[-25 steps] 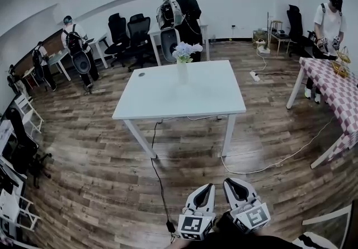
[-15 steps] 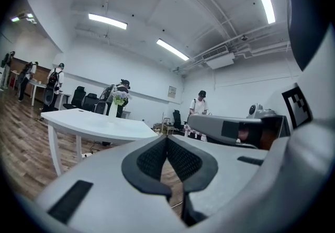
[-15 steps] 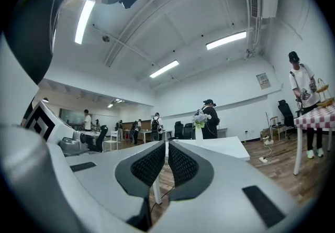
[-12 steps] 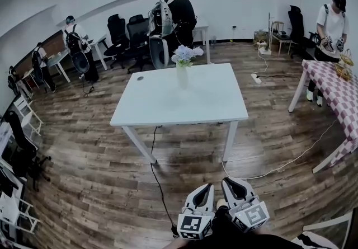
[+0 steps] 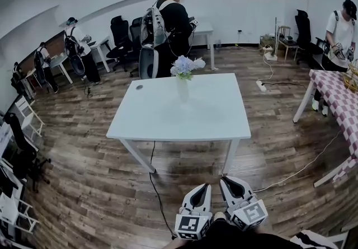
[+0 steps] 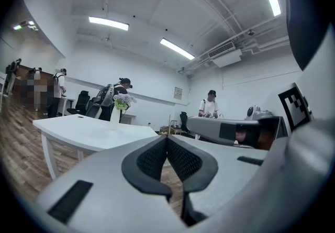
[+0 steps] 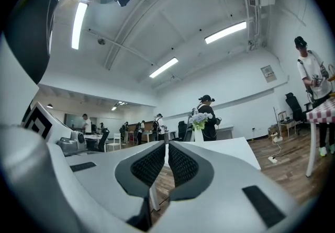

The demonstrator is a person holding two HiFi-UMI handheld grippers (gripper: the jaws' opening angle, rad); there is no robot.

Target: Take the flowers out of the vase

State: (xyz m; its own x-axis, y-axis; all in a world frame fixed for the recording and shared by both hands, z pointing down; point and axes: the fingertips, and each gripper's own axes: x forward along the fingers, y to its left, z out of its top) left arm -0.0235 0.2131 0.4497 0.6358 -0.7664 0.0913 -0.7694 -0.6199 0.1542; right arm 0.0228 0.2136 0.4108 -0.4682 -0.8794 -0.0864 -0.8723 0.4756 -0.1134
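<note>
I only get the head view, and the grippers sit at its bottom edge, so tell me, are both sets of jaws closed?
Observer: The left gripper is shut. Its pads meet, with nothing between them.
Operator: And the other one?
Observer: The right gripper is shut and empty too.
Operator: Does either one line up with the vase?
Observer: Nearly. In the right gripper view the vase with the flowers stands just right of the jaw tips, far off on the table.
</note>
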